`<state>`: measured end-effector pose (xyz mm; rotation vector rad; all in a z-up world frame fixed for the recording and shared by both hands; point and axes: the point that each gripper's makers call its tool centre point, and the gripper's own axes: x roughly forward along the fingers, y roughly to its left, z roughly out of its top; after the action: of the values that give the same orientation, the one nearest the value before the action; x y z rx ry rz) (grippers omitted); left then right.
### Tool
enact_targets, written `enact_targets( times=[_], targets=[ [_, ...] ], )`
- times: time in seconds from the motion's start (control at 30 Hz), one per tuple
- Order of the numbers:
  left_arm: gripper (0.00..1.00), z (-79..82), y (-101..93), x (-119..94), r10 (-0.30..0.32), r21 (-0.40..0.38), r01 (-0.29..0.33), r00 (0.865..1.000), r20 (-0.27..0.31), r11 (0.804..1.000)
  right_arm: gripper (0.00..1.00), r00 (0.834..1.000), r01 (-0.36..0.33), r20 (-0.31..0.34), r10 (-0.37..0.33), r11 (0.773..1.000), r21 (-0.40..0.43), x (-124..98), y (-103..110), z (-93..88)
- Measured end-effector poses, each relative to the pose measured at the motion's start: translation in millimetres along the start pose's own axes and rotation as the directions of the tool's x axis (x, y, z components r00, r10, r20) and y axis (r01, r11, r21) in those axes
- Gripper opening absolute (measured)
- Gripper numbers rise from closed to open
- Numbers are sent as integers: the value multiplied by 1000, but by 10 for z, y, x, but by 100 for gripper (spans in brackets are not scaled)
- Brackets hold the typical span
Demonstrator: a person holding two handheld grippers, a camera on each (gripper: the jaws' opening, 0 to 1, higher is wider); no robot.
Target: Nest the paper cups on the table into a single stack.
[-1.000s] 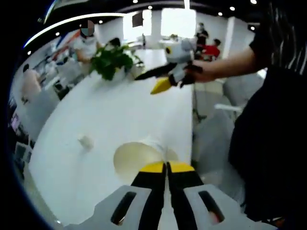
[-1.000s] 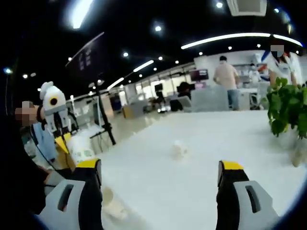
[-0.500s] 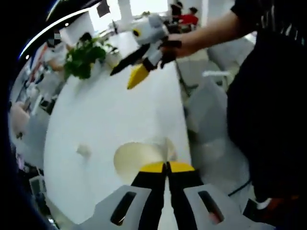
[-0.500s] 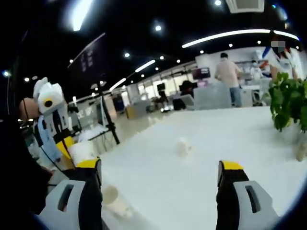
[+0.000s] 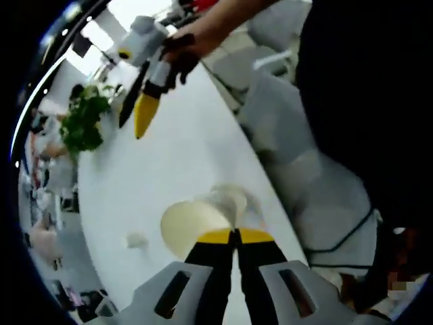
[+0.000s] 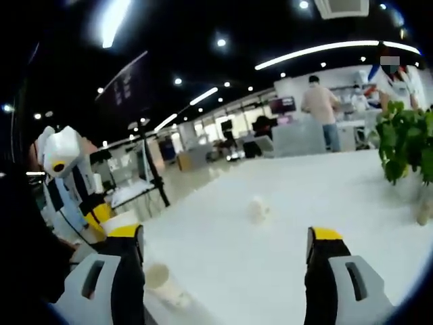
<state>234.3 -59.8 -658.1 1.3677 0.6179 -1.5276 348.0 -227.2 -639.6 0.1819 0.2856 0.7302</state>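
My left gripper is shut on the rim of a white paper cup, whose open mouth faces the camera above the white table. A second small cup stands on the table to the left. In the right gripper view, my right gripper is open with nothing between its jaws. Ahead of it an upright cup stands mid-table, and another cup lies on its side near the left jaw. The left gripper shows at the left with its held cup.
A potted green plant stands on the table's far right, seen also as the plant. The right gripper hangs over the far table in a hand. A pale chair sits beyond the table edge. People stand in the background.
The left view has rolled and swung, so table and plant shifted left. In the right view, the left gripper with its cup has tipped and dropped lower. The right gripper stays open.
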Motion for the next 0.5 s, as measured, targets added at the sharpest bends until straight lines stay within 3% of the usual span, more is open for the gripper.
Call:
enact_targets(
  times=[0.5],
  targets=[
    [0, -59, -15, 187, -22, 4, 22, 999, -28, 1000, 96, 1000, -8, -6, 8, 1000, 15, -66, 38, -54]
  ],
)
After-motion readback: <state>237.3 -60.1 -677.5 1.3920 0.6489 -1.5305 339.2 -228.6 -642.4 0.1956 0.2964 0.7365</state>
